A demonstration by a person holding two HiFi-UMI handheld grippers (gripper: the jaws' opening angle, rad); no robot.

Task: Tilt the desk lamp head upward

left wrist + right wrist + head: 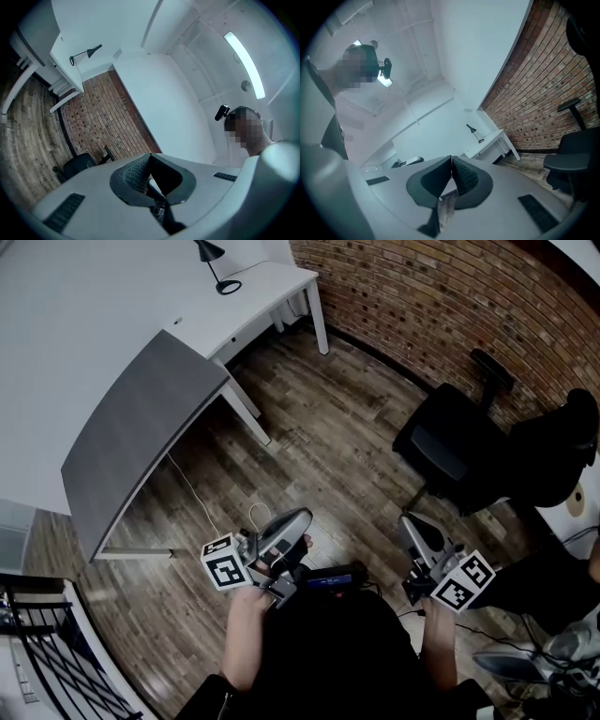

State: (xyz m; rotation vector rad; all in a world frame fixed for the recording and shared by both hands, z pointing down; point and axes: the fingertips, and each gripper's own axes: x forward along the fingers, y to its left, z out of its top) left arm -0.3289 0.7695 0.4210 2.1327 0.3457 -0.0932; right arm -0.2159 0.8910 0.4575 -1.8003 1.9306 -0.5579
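Two grippers close in by the person's body: left gripper [298, 521] and right gripper [412, 526], both jaws clenched, nothing between. Two desks: grey desk [131, 432], then white desk [267, 292]. One desk lamp [217, 268] far off on the white desk, stem slanting up from a round base, shade facing down.

a white desk [267, 287] stood with one end near the brick wall [450, 306], a grey tabletop [141, 427] lay farther from that wall, and a black office chair [450, 442] sat close to the wall on the wood floor [337, 427].
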